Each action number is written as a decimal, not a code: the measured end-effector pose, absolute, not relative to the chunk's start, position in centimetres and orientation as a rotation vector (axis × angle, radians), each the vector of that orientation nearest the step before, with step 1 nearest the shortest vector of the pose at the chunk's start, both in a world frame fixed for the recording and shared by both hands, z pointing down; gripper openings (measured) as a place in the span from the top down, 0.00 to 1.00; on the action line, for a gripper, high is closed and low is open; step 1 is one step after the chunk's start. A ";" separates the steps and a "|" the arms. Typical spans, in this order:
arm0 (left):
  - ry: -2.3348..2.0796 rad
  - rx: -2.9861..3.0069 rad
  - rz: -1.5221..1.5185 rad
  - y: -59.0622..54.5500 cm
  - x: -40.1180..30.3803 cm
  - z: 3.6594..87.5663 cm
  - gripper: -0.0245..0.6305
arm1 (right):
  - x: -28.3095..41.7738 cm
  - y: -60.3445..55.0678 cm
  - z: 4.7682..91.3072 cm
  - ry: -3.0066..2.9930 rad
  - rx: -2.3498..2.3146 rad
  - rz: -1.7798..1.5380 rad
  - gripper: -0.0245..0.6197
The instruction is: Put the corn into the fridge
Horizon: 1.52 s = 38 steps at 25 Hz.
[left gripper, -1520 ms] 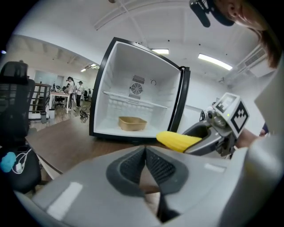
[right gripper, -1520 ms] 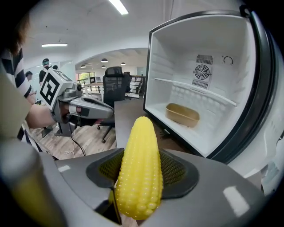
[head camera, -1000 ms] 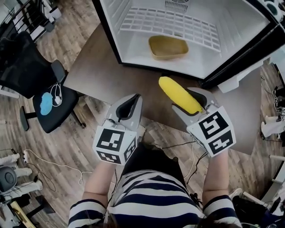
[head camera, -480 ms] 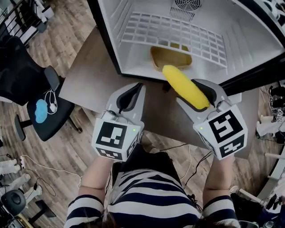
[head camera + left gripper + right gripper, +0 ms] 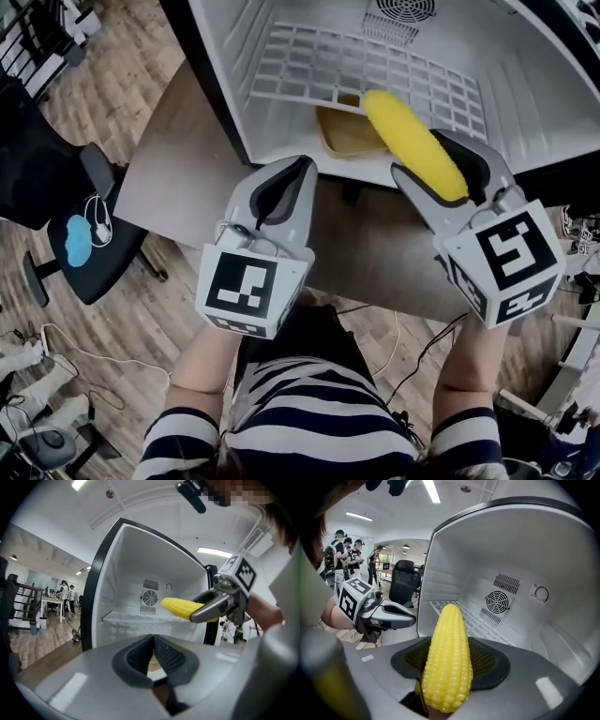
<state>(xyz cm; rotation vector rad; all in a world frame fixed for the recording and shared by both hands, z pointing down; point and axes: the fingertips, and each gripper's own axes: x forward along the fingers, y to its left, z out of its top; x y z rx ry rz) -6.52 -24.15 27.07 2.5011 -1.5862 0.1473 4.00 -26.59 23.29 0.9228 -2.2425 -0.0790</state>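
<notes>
My right gripper (image 5: 450, 173) is shut on a yellow corn cob (image 5: 414, 143), whose tip reaches past the front edge of the open fridge (image 5: 450, 56). In the right gripper view the corn (image 5: 447, 658) stands between the pads and points at the wire shelf (image 5: 461, 616). A yellow bowl (image 5: 347, 131) sits on the fridge floor under the shelf, just left of the cob's tip. My left gripper (image 5: 286, 187) hangs shut and empty outside the fridge's front edge, to the left of the right one. The left gripper view shows its pads (image 5: 153, 656) pressed together and the corn (image 5: 183, 607) ahead.
The fridge stands on a brown table (image 5: 187, 169). A black office chair (image 5: 56, 206) with a blue object and earphones on its seat is at the left. Cables (image 5: 66, 361) lie on the wood floor. Several people stand far off (image 5: 347, 557).
Both grippers have moved forward toward the fridge. The corn's tip went from over the table to over the fridge floor beside the bowl.
</notes>
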 end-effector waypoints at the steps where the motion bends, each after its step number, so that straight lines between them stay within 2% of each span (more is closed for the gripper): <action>1: -1.580 2.499 0.144 -24.4 -6.5 27.1 0.96 | 4.0 -27.1 23.1 -2.238 0.933 -0.085 0.57; 24: -1.592 2.457 0.095 -28.4 -7.5 29.0 0.96 | 6.7 -36.7 24.7 -2.121 1.094 -0.058 0.57; 38: -1.594 2.438 0.107 -28.3 -7.9 29.4 0.96 | 6.9 -37.6 24.9 -2.105 1.123 -0.061 0.57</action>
